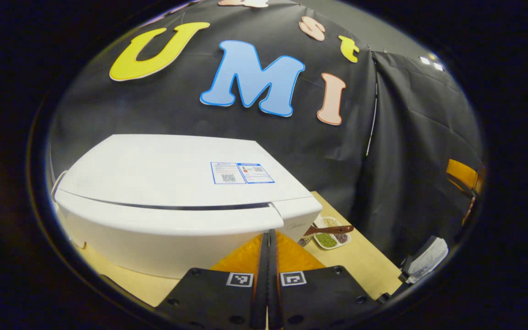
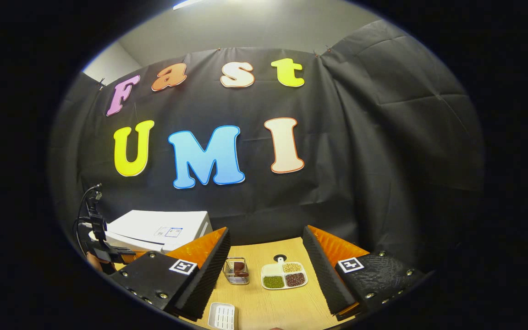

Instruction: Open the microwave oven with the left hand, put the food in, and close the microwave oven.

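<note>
The white microwave (image 1: 167,201) stands closed on the wooden table, its top with a sticker facing me in the left gripper view. My left gripper (image 1: 268,256) is shut with nothing between its fingers, just before the oven's front right corner. A white divided plate of beans (image 1: 330,237) with a brown spoon lies to the right of the oven. In the right gripper view my right gripper (image 2: 266,277) is open above the table, and the bean plate (image 2: 284,275) lies beyond its fingers. The microwave (image 2: 158,227) is far to the left there.
A small wire basket (image 2: 236,270) stands left of the bean plate, and a white ribbed tray (image 2: 222,315) lies nearer. The black cloth wall hangs close behind the table (image 2: 268,307). A wooden chair (image 1: 463,176) is at the far right.
</note>
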Available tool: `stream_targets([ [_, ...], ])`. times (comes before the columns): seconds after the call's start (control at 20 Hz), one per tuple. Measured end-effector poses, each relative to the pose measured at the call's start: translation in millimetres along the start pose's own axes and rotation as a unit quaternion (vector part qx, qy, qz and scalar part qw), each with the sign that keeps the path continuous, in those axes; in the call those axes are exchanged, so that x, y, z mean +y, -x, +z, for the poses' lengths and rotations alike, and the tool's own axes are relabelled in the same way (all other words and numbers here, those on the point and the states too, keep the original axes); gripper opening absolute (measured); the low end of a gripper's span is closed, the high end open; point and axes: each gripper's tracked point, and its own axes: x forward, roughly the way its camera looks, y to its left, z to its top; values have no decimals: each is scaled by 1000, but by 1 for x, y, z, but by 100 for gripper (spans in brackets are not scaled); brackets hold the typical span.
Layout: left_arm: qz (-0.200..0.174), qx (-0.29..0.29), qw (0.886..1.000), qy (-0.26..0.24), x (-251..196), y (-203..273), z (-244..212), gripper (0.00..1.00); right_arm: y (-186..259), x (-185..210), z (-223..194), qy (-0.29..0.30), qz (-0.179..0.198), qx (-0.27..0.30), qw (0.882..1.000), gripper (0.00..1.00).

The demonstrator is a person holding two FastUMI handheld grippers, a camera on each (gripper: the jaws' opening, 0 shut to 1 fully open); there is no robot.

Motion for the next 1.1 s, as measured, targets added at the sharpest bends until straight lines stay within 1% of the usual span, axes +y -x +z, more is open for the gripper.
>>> stream_targets([
  [0.25, -2, -2, 1000, -3, 0, -1, 1, 7, 2, 0, 2, -1, -3, -1, 1000, 96],
  [0.3, 18, 0, 1000, -12, 11, -5, 2, 7, 2, 0, 1, -2, -3, -1, 1000, 96],
  [0.35, -1, 0, 1000, 7, 3, 0, 6, 7, 3, 1, 1, -2, -3, 0, 1000, 96],
  [0.4, -6, 7, 1000, 18, -1, -10, -1, 7, 4, 2, 1, 0, -2, 0, 1000, 96],
  [0.6, -9, 6, 1000, -13, 0, -8, 1, 7, 8, 6, 6, 2, -2, -5, 1000, 96],
  [0.7, 7, 3, 1000, -20, 5, -1, 5, 7, 9, 13, 10, 1, 4, -8, 1000, 96],
  [0.8, 48, -26, 997, -47, 24, 17, 28, 7, 11, 23, 16, 1, 13, -15, 1000, 96],
  [0.85, 55, -46, 996, -51, 26, 30, 45, 7, 11, 30, 18, 1, 19, -17, 1000, 96],
  [0.95, 66, -91, 992, -56, 27, 73, 88, 7, 13, 49, 25, -1, 36, -23, 999, 96],
  [1.05, 87, -140, 985, -58, 34, 119, 133, 7, 14, 69, 37, -2, 53, -31, 998, 96],
  [1.1, 102, -171, 978, -56, 38, 143, 155, 7, 14, 79, 41, -1, 62, -32, 998, 95],
])
